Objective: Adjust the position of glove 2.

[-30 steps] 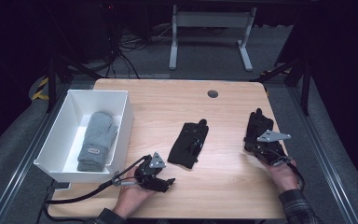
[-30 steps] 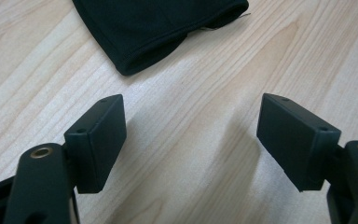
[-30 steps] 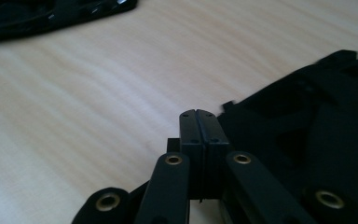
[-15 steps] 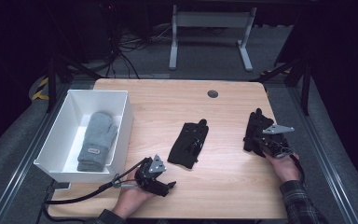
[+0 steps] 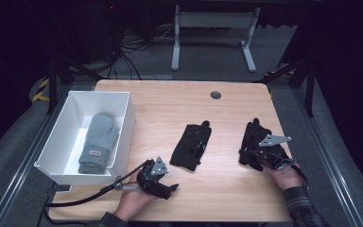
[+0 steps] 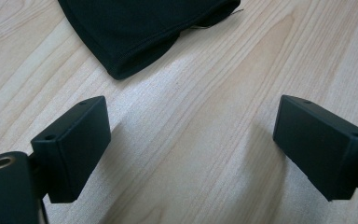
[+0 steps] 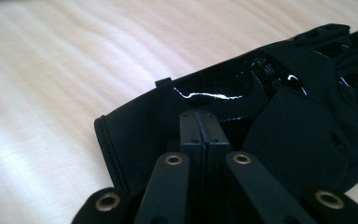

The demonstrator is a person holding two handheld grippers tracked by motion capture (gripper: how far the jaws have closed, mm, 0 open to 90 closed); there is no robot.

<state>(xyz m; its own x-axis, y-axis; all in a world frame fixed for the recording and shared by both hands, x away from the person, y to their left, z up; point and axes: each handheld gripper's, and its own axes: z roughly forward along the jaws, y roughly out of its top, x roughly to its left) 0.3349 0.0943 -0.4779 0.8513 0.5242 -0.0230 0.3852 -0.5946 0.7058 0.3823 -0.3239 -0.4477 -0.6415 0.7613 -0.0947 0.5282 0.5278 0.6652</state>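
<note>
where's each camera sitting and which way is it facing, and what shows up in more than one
High view: fixed above the person's side, looking forward and down on the table; both forearms, left gripper and right gripper show.
Left gripper view: rides the left gripper, looking along its wide-open jaws, which have just been opening with bare wood between, toward the middle black glove.
Right gripper view: rides the right gripper, jaws shut, right black glove just beyond the tips.
Shared: both gloves and the tabletop also show from above.

Left gripper (image 6: 191, 144) jaws just opened wider, bare bench (image 6: 205, 130) between them, nothing held. Right gripper (image 5: 257, 158) shifted from right-hand black glove's (image 5: 254, 142) far edge to its near cuff end, jaws pressed together over cuff.
</note>
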